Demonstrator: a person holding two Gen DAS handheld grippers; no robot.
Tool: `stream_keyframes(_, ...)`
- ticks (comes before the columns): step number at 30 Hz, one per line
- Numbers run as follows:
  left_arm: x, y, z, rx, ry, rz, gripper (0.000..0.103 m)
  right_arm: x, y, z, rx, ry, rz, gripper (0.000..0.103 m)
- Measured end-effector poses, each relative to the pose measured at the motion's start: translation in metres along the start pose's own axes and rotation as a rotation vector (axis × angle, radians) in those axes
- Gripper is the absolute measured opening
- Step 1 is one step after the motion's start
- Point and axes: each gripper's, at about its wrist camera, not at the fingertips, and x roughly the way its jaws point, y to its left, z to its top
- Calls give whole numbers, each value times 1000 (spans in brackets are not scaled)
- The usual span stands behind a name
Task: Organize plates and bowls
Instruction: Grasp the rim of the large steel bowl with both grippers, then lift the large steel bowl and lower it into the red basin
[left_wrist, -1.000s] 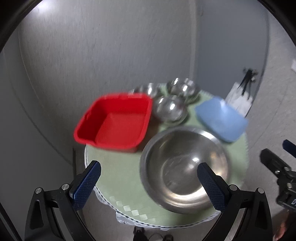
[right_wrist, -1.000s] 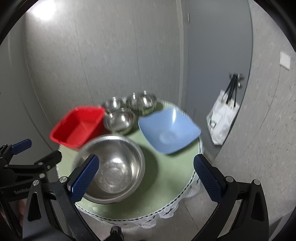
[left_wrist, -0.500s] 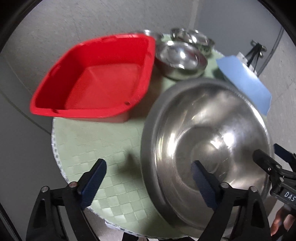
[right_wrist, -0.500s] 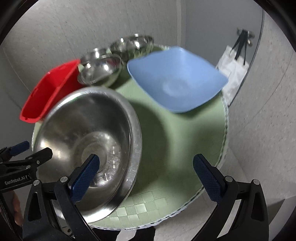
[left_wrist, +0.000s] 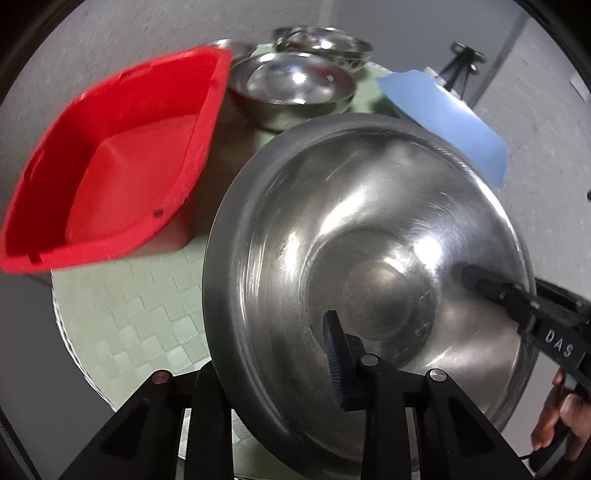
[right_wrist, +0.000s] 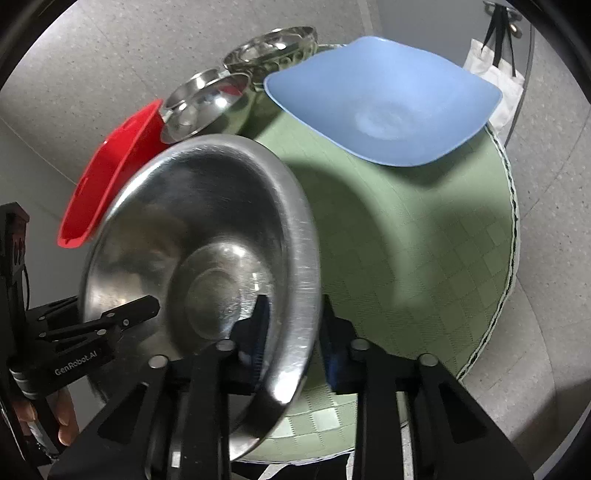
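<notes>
**Both tongs clamped on the large steel bowl**

Left wrist view: the left tongs have just closed, gripping the near rim of the large steel bowl, one pad inside, one outside. The bowl stands on the green counter beside the red tub.

Right wrist view: the right tongs have just closed and pinch the bowl's rim. The blue dish lies behind.

Clearance around the large steel bowl

Left side blocked: red tub stands just beside the rim. Rear blocked: small steel bowls cluster close together. Blue dish occupies the far right. Open green mat lies between bowl and dish, clear to the table edge.
</notes>
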Motion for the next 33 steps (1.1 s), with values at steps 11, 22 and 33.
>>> stream_keyframes(11, -16, 7, 1, 103, -74, -68, 16, -33, 8, -1, 11, -90, -44, 14)
stream_keyframes(22, -82, 116, 25, 17, -260, -108, 16, -80, 97, 45, -105, -262, -25, 14)
stream_keyframes(33, -47, 238, 31, -95, -198, -13, 16, 21, 178, 95, -138, -138, 108, 16)
